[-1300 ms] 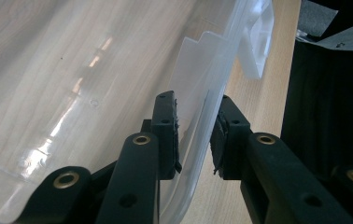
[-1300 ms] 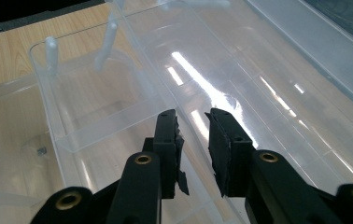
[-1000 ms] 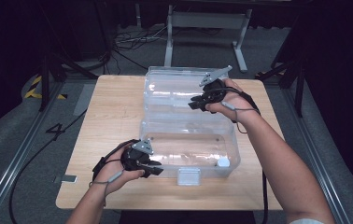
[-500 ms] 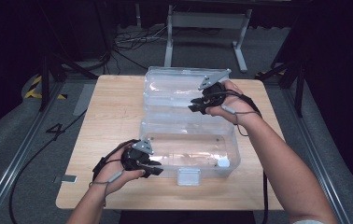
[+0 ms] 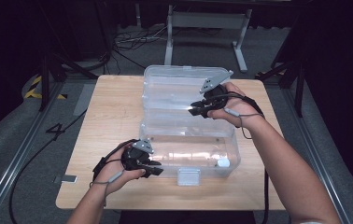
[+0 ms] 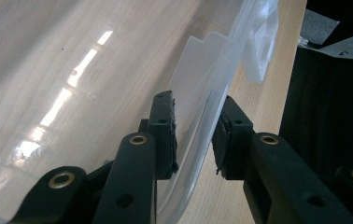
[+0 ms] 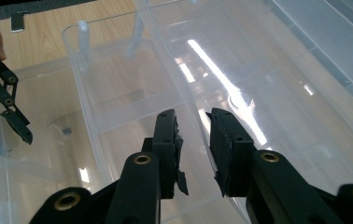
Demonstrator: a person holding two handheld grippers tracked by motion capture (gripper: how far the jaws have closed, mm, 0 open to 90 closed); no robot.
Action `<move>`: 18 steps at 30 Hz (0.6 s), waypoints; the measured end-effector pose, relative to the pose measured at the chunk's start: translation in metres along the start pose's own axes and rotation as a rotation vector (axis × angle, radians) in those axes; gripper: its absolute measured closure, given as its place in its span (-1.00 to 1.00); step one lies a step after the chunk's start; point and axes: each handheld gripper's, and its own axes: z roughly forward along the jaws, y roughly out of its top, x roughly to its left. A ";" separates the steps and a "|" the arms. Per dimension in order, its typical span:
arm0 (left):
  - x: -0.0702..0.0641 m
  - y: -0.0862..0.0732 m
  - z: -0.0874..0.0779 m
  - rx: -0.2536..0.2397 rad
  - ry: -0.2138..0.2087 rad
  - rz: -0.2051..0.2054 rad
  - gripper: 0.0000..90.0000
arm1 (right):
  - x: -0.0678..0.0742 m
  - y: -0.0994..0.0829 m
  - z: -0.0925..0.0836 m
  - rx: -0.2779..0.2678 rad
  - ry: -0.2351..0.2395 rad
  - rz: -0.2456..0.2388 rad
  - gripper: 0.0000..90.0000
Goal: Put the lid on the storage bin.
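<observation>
clear bin point(image 5: 188, 149) wall straddled by left gripper point(image 6: 193, 135), lid point(image 5: 184, 93) edge by right gripper point(image 7: 193, 144) — jaws apart, not yet clenched; squeeze squarely before lifting.

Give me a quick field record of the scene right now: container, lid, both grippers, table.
container: clear plastic box, open, standing on the wooden table
lid: clear lid, swung back behind the box
latch: white clip on the box's near wall
left gripper: left gripper at the box's near left corner, jaws astride the wall; contact unclear
right gripper: right gripper at the far edge, jaws astride a clear wall; contact unclear
small item: white piece inside the box, near right corner
</observation>
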 end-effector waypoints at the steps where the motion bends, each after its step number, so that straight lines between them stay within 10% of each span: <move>1: 0.000 0.000 0.000 0.000 0.000 0.000 0.60 | 0.000 0.000 0.000 0.000 0.000 0.000 0.61; 18: 0.000 0.000 0.000 -0.003 -0.007 -0.009 0.60 | 0.015 -0.002 -0.009 0.006 0.020 -0.045 0.62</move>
